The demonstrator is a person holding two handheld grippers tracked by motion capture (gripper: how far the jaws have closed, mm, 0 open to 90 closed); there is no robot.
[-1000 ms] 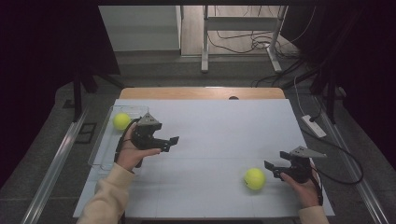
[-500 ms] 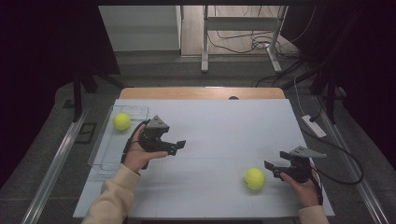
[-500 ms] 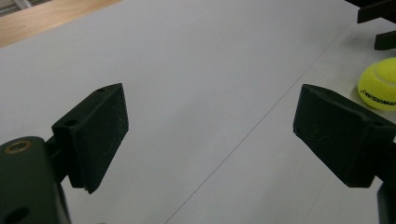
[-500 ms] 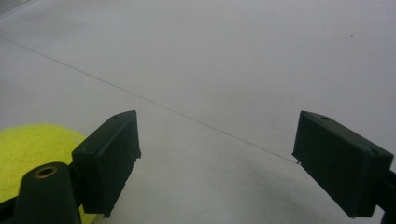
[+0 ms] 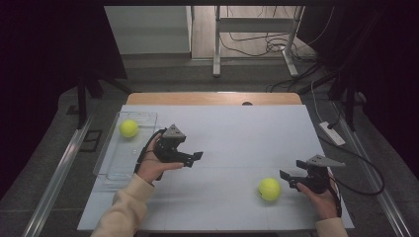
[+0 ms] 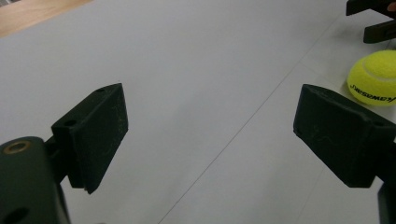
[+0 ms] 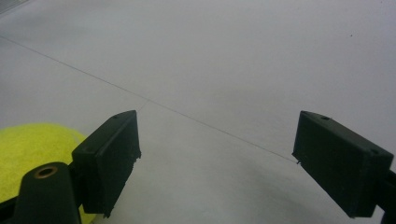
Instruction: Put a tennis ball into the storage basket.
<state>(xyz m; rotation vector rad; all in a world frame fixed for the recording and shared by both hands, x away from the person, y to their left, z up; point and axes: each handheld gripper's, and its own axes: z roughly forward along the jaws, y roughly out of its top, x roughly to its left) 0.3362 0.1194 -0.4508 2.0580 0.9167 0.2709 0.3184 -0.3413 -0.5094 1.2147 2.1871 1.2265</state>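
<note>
A yellow tennis ball (image 5: 129, 128) lies in a clear plastic tray (image 5: 109, 165) at the table's left. A second tennis ball (image 5: 269, 189) rests on the white table near the front right; it also shows in the left gripper view (image 6: 373, 78) at the far right and in the right gripper view (image 7: 32, 149) beside the left jaw. My left gripper (image 5: 196, 158) hovers right of the tray, open and empty (image 6: 210, 135). My right gripper (image 5: 286, 178) stands open just right of the second ball, with nothing between its jaws (image 7: 217, 158).
The white table (image 5: 232, 133) has a wooden strip along its far edge. A power strip (image 5: 332, 134) and cables lie past the right edge. A metal stand (image 5: 254, 34) rises behind the table. The other hand's gripper (image 6: 373, 21) shows at the left gripper view's top right.
My left gripper has moved right and toward the front, away from the tray and its ball. The right gripper and the second ball have stayed put.
</note>
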